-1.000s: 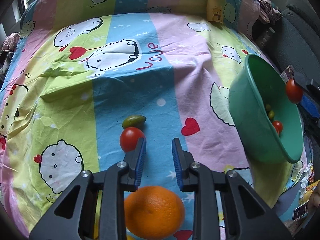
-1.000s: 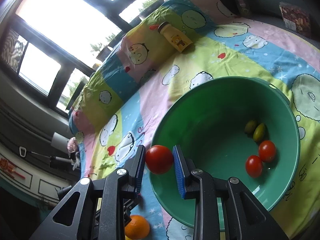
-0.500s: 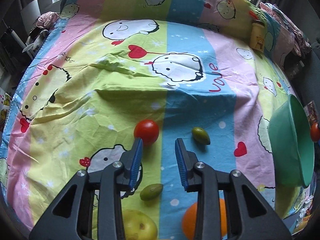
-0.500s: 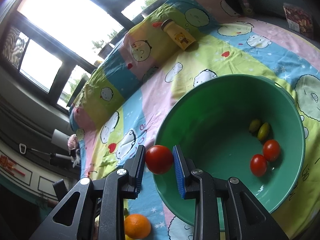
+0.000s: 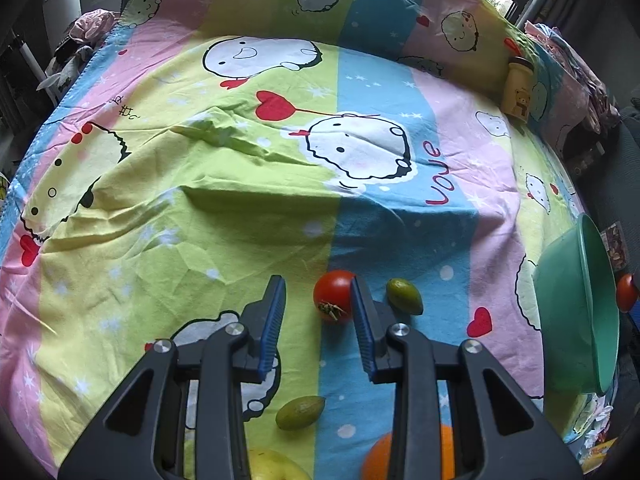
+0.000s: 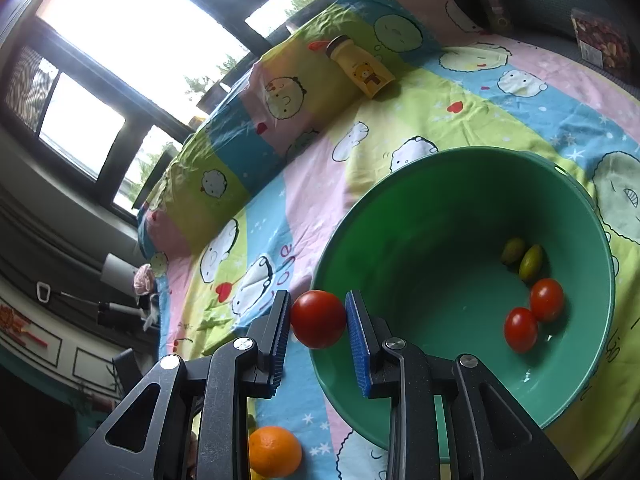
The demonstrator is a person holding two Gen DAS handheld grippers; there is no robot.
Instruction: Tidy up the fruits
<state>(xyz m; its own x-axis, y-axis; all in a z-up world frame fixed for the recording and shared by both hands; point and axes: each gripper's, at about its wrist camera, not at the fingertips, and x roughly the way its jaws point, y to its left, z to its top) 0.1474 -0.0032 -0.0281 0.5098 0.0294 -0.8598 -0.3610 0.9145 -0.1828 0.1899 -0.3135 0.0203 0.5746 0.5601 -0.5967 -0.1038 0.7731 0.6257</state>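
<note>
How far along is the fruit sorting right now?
Partway. Done: two red tomatoes and two green fruits lie in the green basin. In hand: the right gripper holds another tomato at the basin's rim; the left gripper, jaws open, is at a tomato on the sheet. Left: two loose green fruits, an orange, a yellow fruit.

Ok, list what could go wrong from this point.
1. The right gripper holds a tomato at the green bowl's rim; released here, it might fall onto the cloth.
2. The left gripper is open, its right pad against the loose tomato; closing off-centre could roll it towards the green olive.
</note>
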